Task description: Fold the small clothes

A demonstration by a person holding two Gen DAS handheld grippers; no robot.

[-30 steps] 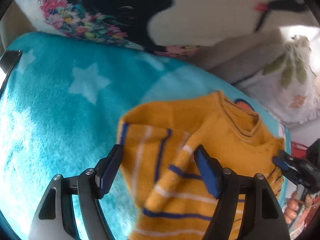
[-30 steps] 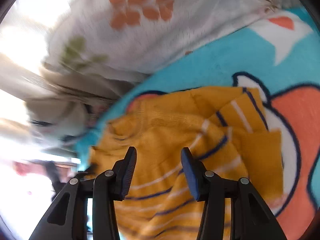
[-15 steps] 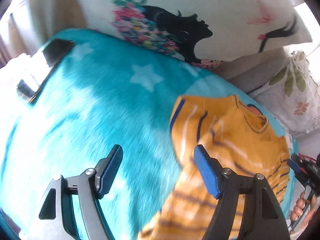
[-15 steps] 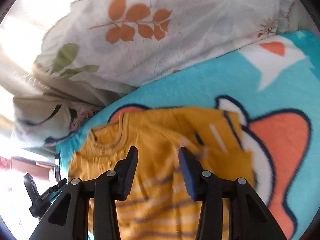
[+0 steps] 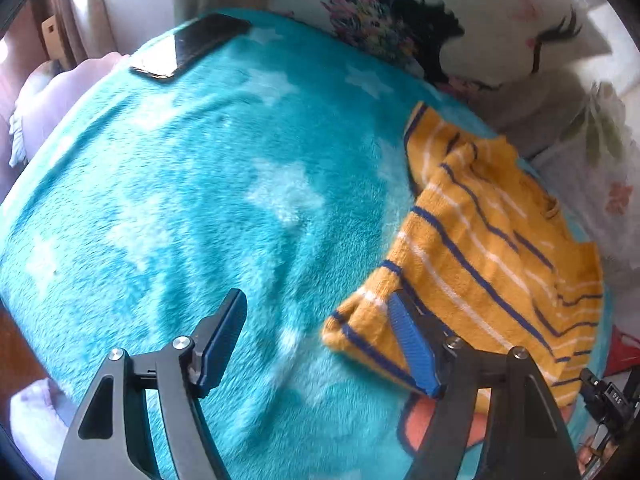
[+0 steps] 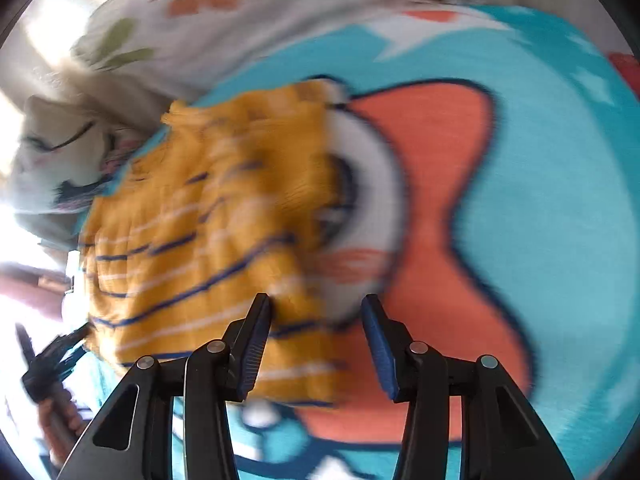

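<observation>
A small mustard-yellow knit sweater (image 5: pixel 492 240) with navy and white stripes lies on a teal fleece blanket (image 5: pixel 200 208). In the left wrist view my left gripper (image 5: pixel 320 340) is open and empty, with the sweater's near corner by its right finger. In the right wrist view, which is blurred, the sweater (image 6: pixel 208 216) lies left of centre over an orange fish print. My right gripper (image 6: pixel 316 344) is open and empty above the sweater's lower right edge.
A dark phone (image 5: pixel 192 46) lies at the blanket's far left corner. Printed pillows (image 5: pixel 460 20) line the far side, and a leaf-print pillow (image 6: pixel 208 12) shows in the right wrist view. A pink bundle (image 5: pixel 52 92) sits off the blanket's left edge.
Both grippers have pulled back from the sweater. The left view has swung left over the open blanket. The right gripper has opened wider and shifted toward the sweater's lower right edge.
</observation>
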